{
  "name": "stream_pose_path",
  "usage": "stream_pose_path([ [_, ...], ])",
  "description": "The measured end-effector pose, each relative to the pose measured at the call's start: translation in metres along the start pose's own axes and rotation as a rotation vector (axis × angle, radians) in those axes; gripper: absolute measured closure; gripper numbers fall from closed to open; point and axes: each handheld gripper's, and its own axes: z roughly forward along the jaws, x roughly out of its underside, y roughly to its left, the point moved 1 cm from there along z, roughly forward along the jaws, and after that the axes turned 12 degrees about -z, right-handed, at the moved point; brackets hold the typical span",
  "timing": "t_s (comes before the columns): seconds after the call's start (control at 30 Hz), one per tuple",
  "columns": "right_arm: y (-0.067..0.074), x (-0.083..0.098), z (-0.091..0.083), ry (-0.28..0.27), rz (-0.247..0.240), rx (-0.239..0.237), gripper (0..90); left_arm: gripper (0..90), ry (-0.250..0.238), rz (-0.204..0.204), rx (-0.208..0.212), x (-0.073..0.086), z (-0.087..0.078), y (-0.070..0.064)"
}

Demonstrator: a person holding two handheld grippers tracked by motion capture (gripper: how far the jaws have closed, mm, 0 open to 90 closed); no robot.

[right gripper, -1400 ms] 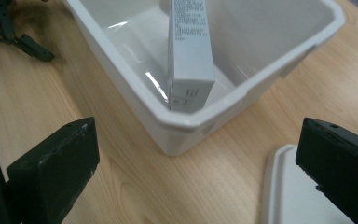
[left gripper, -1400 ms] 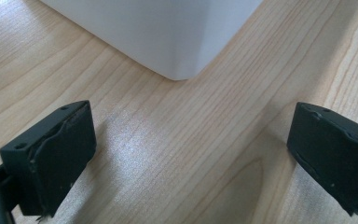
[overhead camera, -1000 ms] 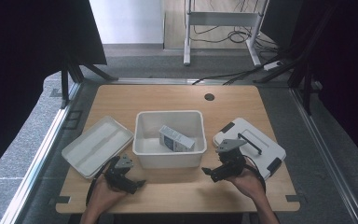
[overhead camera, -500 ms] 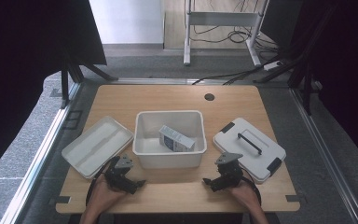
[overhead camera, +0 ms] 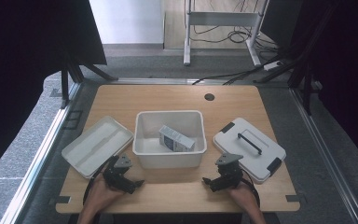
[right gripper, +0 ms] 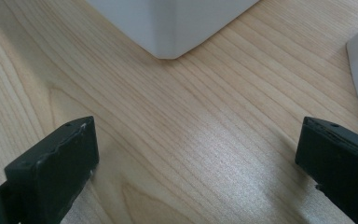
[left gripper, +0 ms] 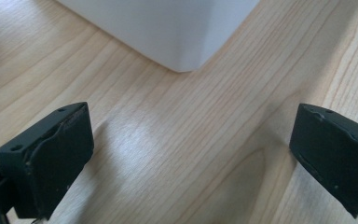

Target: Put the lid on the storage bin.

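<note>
A white open bin [overhead camera: 144, 154] stands mid-table with a grey-and-white box [overhead camera: 175, 138] lying inside it. Left of it lies a flat white lid [overhead camera: 97, 145]; right of it lies a white lid with a black handle and black clips [overhead camera: 249, 148]. My left gripper [overhead camera: 135, 185] rests on the wood near the front edge, below the bin's left corner [left gripper: 179, 51], jaws wide apart and empty. Below the bin's right corner [right gripper: 168, 42], my right gripper [overhead camera: 208, 182] rests the same way, open with bare wood between its jaws.
The wooden table [overhead camera: 177, 100] has a round cable hole [overhead camera: 209, 97] at the back. A white stand's legs and cables [overhead camera: 223, 28] are on the floor beyond. Black frames flank the table on both sides.
My right gripper has drawn back from the handled lid toward the front edge and settled on the wood. The left gripper has barely moved.
</note>
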Motion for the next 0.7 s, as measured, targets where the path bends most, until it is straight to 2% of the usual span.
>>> stream_pose_path([
  [0.17,0.0,0.0,0.0,0.0,0.002,-0.001,0.0,0.5,0.005,-0.005,0.002,-0.005,-0.012,0.005],
  [0.43,0.0,0.0,0.0,0.0,0.002,0.0,0.0,1.9,0.032,0.007,-0.029,-0.016,-0.035,0.017],
  [0.57,0.0,0.0,0.0,-0.001,0.002,-0.001,0.0,2.8,0.026,-0.01,-0.025,-0.022,-0.044,0.028],
  [0.7,0.0,0.0,0.0,-0.001,0.002,0.0,0.0,3.7,0.033,-0.025,-0.039,-0.03,-0.053,0.042],
])
